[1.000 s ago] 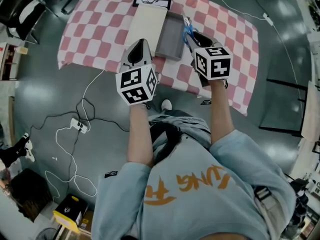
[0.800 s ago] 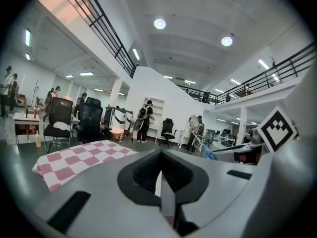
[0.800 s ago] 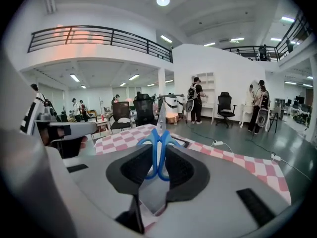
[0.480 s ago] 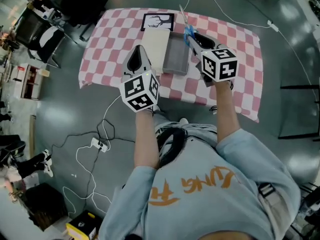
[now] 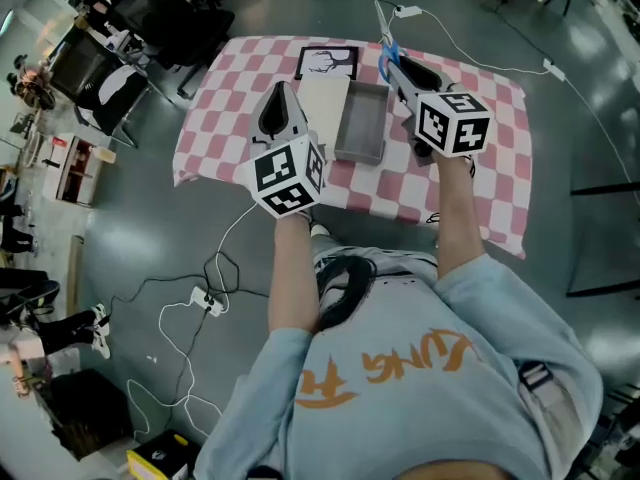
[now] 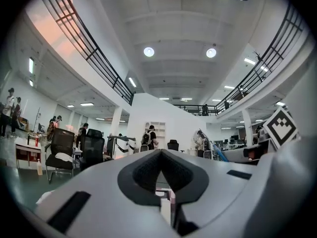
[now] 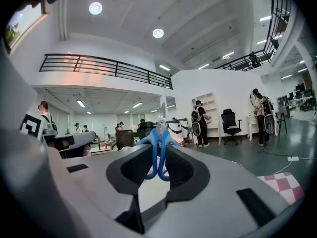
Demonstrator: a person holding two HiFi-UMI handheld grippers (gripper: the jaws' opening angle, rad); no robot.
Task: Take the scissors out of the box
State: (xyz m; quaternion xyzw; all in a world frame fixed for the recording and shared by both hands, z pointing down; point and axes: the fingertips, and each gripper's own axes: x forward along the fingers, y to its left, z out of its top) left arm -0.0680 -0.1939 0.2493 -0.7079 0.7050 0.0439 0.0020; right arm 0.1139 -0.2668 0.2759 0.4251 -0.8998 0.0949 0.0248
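The blue-handled scissors (image 7: 158, 155) stand upright between my right gripper's (image 7: 159, 145) jaws, which are shut on the handles, and the blades point up. In the head view the scissors (image 5: 385, 50) stick out past the right gripper (image 5: 393, 65), high above the table's right half. The open grey box (image 5: 360, 126) lies on the checkered cloth, with its white lid (image 5: 322, 106) beside it on the left. My left gripper (image 5: 280, 96) hangs in the air over the lid, and its jaws (image 6: 161, 151) are shut on nothing.
A black-framed picture (image 5: 328, 61) lies at the far edge of the pink-checkered table (image 5: 230, 118). Black chairs (image 5: 110, 78) stand to the left. Cables and a power strip (image 5: 205, 301) trail over the floor near my feet. People stand far off in the hall.
Both grippers have risen well above the table, which now looks smaller and farther. The scissors went up with the right gripper, away from the box.
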